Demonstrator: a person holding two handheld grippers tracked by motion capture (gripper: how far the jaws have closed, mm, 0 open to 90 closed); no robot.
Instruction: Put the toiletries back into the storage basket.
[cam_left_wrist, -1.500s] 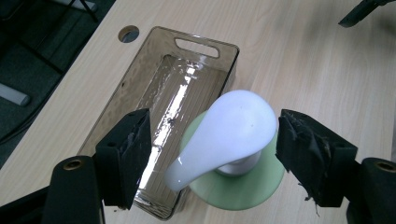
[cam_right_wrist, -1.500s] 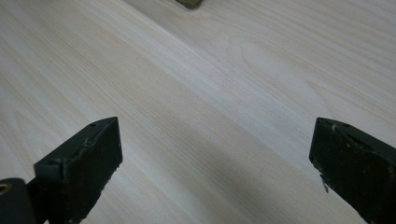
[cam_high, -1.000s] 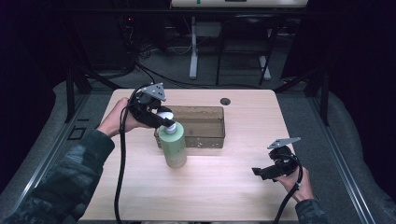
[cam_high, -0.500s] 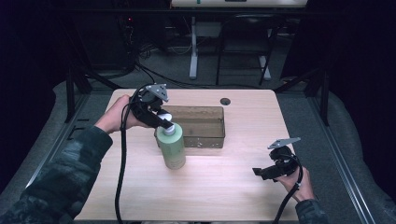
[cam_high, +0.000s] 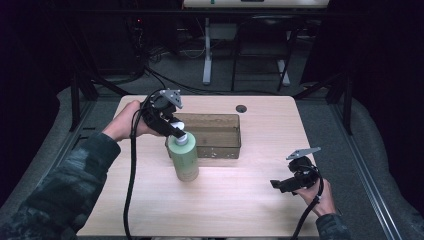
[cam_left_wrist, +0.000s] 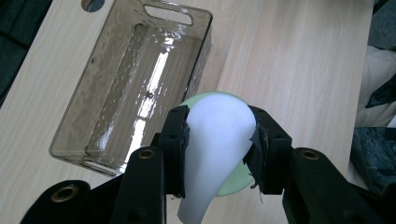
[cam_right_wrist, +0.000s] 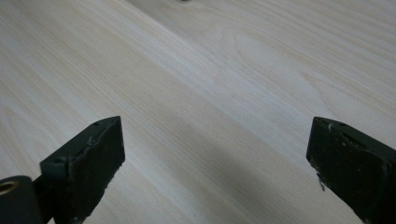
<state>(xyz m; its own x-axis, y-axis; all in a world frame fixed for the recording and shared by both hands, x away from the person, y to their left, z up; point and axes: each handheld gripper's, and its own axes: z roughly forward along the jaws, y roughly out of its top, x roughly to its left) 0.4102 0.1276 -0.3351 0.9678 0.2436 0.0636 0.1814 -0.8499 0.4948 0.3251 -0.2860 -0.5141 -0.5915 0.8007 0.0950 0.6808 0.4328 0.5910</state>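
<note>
A person's left gripper (cam_high: 176, 131) is clamped on the white pump head (cam_left_wrist: 217, 140) of a pale green bottle (cam_high: 183, 159), its 2 black jaws pressing the head from either side, as the left gripper view makes plain. In the high view the bottle stands upright with its base on or just above the light wooden table (cam_high: 260, 200), touching or just in front of the near-left corner of a smoky transparent bin (cam_high: 220, 150); whether the base rests on the wood cannot be told. The bin (cam_left_wrist: 116, 79) has a handle slot cut in its end wall and holds nothing: only glare shows on its bare floor. Judged from how things lie, the work appears to be putting the bottle into the bin, and it seems roughly at its midpoint, with the grip on the pump secure but the bottle outside the container; lifting it over the near wall and setting it down inside are left to do. The right gripper (cam_high: 292, 181) hangs low over the near-right part of the table, well apart from bottle and bin, its jaws spread wide with nothing between them but wood grain in the right gripper view (cam_right_wrist: 215, 154). A small round hole (cam_high: 241, 108) sits near the table's far edge, beyond the bin
</note>
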